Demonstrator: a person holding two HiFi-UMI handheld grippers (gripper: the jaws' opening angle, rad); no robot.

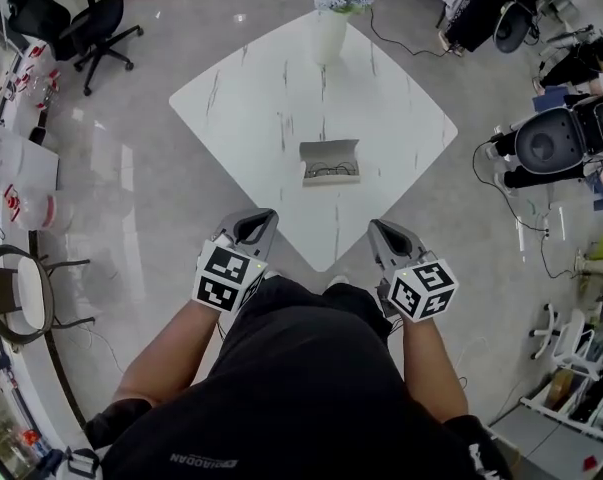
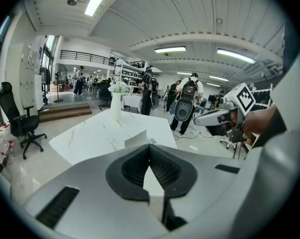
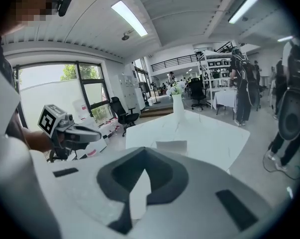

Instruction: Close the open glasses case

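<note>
We held the left gripper (image 1: 269, 215) and right gripper (image 1: 375, 226) short of the table (image 1: 401, 118), jaws of both closed on nothing. The glasses case (image 1: 330, 154) lay open mid-table, apparently with glasses (image 1: 331, 173) inside.

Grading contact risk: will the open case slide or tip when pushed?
The case looks small and light on a glossy table, so it would probably slide. Its lid stands raised; a push there likely folds it rather than tipping the case.
</note>
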